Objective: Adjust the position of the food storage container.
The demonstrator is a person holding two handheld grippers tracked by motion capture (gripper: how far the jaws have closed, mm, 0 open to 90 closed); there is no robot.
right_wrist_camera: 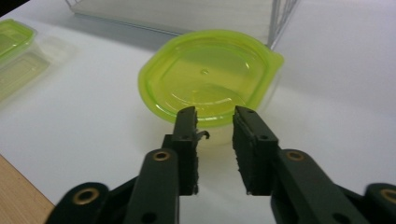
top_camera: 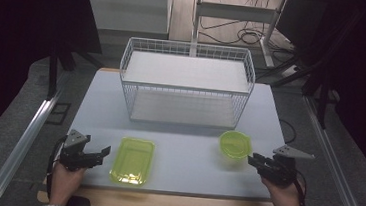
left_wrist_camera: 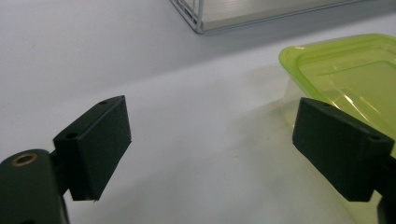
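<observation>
A rectangular lime-green lidded container lies on the table at front left. My left gripper rests just left of it and stands open. In the left gripper view, the left gripper has its jaws wide apart over bare table, and the container shows behind the right jaw. A round lime-green lidded container sits at front right. My right gripper points at it from the right. In the right gripper view, the right gripper has a narrow gap between its jaws, its tips at the near rim of the round container, pressing on nothing.
A white wire basket stands at the middle back of the pale table; its corner is near the left gripper's line of sight. A wooden strip edges the table's front. Dark floor and metal rails flank both sides.
</observation>
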